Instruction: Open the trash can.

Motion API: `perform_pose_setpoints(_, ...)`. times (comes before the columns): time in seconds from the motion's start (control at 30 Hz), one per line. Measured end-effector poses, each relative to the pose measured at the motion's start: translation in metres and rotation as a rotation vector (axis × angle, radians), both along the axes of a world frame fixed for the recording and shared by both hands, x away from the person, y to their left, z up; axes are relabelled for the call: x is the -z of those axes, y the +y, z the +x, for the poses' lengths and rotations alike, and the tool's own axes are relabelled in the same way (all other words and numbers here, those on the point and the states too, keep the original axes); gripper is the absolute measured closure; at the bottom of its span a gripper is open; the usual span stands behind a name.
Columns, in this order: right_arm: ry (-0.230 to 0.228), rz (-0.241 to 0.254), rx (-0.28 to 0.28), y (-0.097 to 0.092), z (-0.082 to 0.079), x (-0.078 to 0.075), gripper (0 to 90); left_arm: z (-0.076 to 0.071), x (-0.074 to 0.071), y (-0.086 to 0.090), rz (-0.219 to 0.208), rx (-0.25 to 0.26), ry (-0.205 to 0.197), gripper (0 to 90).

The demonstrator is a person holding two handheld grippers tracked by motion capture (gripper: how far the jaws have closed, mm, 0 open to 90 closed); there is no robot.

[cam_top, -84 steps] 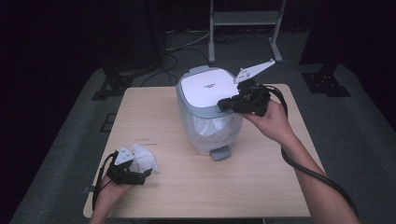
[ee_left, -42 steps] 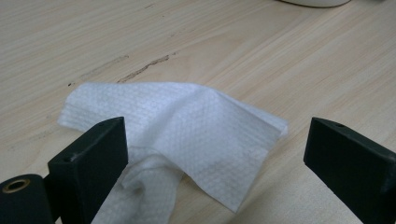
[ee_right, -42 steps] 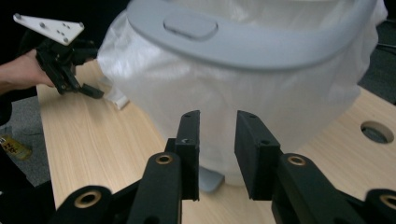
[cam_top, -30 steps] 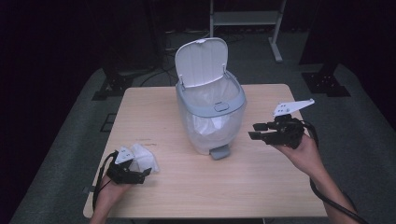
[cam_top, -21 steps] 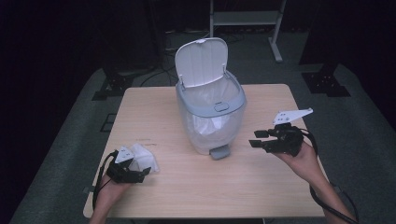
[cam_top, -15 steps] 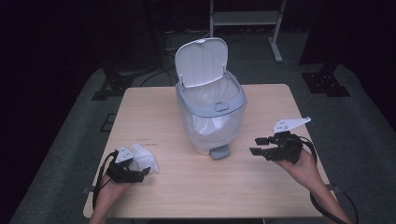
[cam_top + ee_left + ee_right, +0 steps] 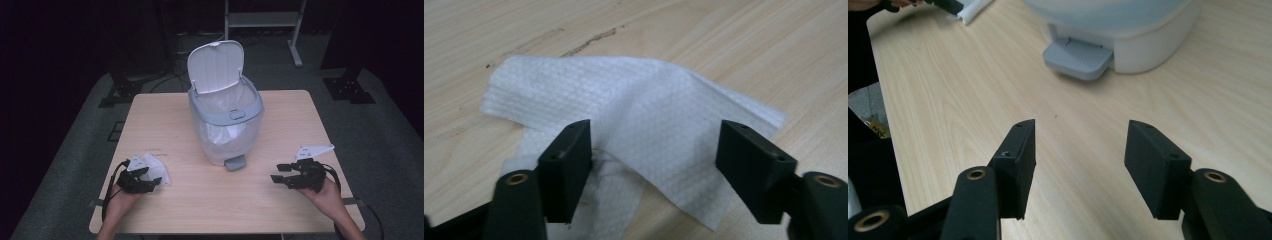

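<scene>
Bin (image 7: 226, 117) at mid-desk, lid (image 7: 216, 62) now standing upright and open behind the rim; in the earliest picture the right tongs were up at that lid while it was down. Right tongs (image 7: 281, 173) have since come away and sunk to the near right part of the desk (image 7: 280, 115), jaws apart and gripping nothing, having just been opening; their own view looks across bare wood toward the bin's grey pedal (image 7: 1077, 58). Left tongs (image 7: 146, 179) at the near left corner, over the white tissue (image 7: 150, 167). In the left gripper view the tissue (image 7: 639, 130) lies crumpled on the wood with a raised fold between the two jaws; these have just been closing. The left jaw looks to touch the fold, the right jaw stands clear of it, so not yet a grip, though the contact on the left is hard to judge. Reading: bin is ready to receive, and the pinch on the tissue is the step in hand; lifting it over to the open bin would follow.
</scene>
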State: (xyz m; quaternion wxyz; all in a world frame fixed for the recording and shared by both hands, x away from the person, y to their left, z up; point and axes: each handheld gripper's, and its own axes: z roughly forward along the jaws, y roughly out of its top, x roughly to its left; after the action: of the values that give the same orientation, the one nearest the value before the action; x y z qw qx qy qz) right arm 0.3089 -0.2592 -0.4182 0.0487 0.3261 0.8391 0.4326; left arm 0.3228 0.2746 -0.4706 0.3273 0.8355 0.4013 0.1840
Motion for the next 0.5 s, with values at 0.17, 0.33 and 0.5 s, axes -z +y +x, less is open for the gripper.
perform_pose_setpoints(0.17, 0.003, -0.013, -0.004, -0.001, -0.007, 0.011, 44.6, 0.0, 0.0, 0.0, -0.005, -0.001, 0.01, 36.5)
perform_pose_setpoints(0.33, 0.012, -0.016, -0.002, -0.003, -0.01, 0.02, 44.5, 0.0, -0.001, -0.002, -0.011, 0.01, 0.009, 47.2)
perform_pose_setpoints(0.5, 0.015, -0.008, -0.001, -0.005, -0.01, 0.027, 43.9, 0.0, -0.001, -0.004, -0.013, 0.022, 0.006, 58.7)
